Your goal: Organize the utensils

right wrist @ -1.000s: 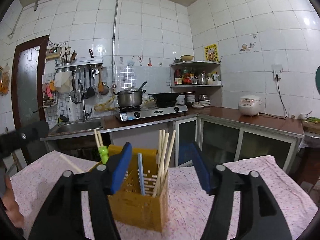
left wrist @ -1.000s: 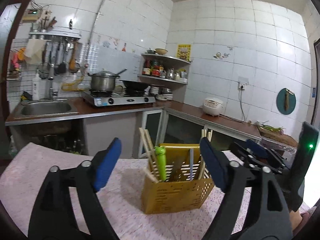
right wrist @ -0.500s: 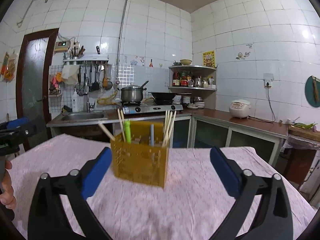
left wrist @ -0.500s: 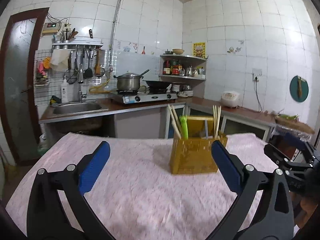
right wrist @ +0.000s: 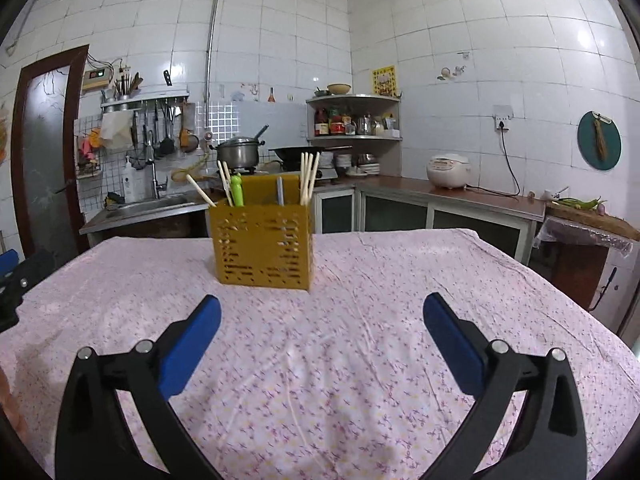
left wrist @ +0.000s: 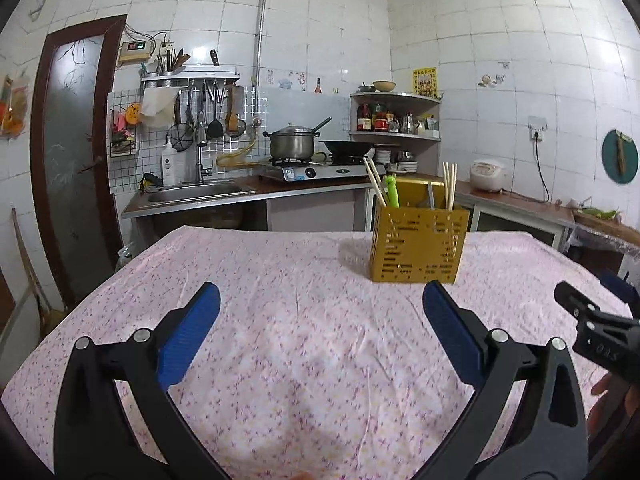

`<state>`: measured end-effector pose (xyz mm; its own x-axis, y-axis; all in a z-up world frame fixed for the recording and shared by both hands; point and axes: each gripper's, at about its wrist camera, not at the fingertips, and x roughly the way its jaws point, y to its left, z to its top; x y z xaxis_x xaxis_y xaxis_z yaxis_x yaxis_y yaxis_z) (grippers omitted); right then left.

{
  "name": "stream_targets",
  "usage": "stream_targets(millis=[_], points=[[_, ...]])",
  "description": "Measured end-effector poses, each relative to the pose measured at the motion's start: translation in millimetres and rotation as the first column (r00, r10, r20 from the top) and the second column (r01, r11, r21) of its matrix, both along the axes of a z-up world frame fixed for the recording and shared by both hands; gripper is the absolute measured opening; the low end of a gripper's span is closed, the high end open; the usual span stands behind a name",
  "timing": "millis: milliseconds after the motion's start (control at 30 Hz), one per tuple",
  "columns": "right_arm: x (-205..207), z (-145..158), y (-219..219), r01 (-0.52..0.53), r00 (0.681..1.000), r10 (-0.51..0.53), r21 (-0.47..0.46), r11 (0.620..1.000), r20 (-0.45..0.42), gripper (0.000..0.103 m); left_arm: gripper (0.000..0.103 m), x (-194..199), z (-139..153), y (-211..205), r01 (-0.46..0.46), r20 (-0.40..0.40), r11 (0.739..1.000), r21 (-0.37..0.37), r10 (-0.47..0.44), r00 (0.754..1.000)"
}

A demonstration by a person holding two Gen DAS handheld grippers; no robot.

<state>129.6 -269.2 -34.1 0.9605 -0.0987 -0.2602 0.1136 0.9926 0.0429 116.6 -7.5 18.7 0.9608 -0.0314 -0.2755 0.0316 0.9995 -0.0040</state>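
Note:
A yellow perforated utensil holder (left wrist: 418,244) stands on the pink flowered tablecloth (left wrist: 280,320), also in the right wrist view (right wrist: 262,244). It holds wooden chopsticks (right wrist: 309,178), a green-handled utensil (right wrist: 237,195) and a grey utensil (right wrist: 280,192). My left gripper (left wrist: 320,340) is open and empty, well short of the holder. My right gripper (right wrist: 322,344) is open and empty, also back from the holder. The right gripper shows at the right edge of the left wrist view (left wrist: 600,320).
The table's far edge lies behind the holder. Beyond it are a sink (left wrist: 200,194), a stove with a pot (left wrist: 294,144) and a wok, a corner shelf (left wrist: 394,120), a rice cooker (right wrist: 448,170) and a door (left wrist: 76,152) at left.
Both grippers have pulled back from the holder and opened wider. The holder now looks smaller and farther away, standing by itself on the cloth.

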Motion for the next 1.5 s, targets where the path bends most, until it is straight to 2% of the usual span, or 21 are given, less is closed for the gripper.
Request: stream_targets(millis=[133, 300, 633, 1000, 1233, 1500], points=[[-3, -6, 0, 0.016, 1.000, -0.015, -0.030, 0.999, 0.022, 0.099, 0.098, -1, -4, 4, 0.003, 0.012, 1.000, -0.007, -0.003, 1.000], [-3, -6, -1, 0.013, 0.999, -0.013, -0.024, 1.000, 0.030, 0.099, 0.098, 3, -11, 4, -0.001, 0.007, 1.000, 0.016, 0.001, 1.000], [-3, -8, 6, 0.010, 1.000, -0.009, -0.049, 0.999, 0.020, 0.099, 0.098, 4, -10, 4, -0.004, 0.016, 1.000, 0.023, 0.003, 1.000], [-2, -10, 1, 0.019, 1.000, -0.019, -0.024, 1.000, 0.006, 0.099, 0.098, 2, -8, 6, 0.001, 0.016, 1.000, 0.025, -0.002, 1.000], [-2, -10, 5, 0.023, 1.000, -0.022, -0.043, 0.999, 0.016, 0.099, 0.098, 7, -7, 6, 0.003, -0.006, 1.000, 0.021, -0.003, 1.000], [-4, -9, 10, 0.018, 1.000, -0.017, -0.058, 0.998, 0.023, 0.099, 0.098, 4, -6, 3, 0.000, 0.013, 0.999, 0.032, 0.000, 1.000]])
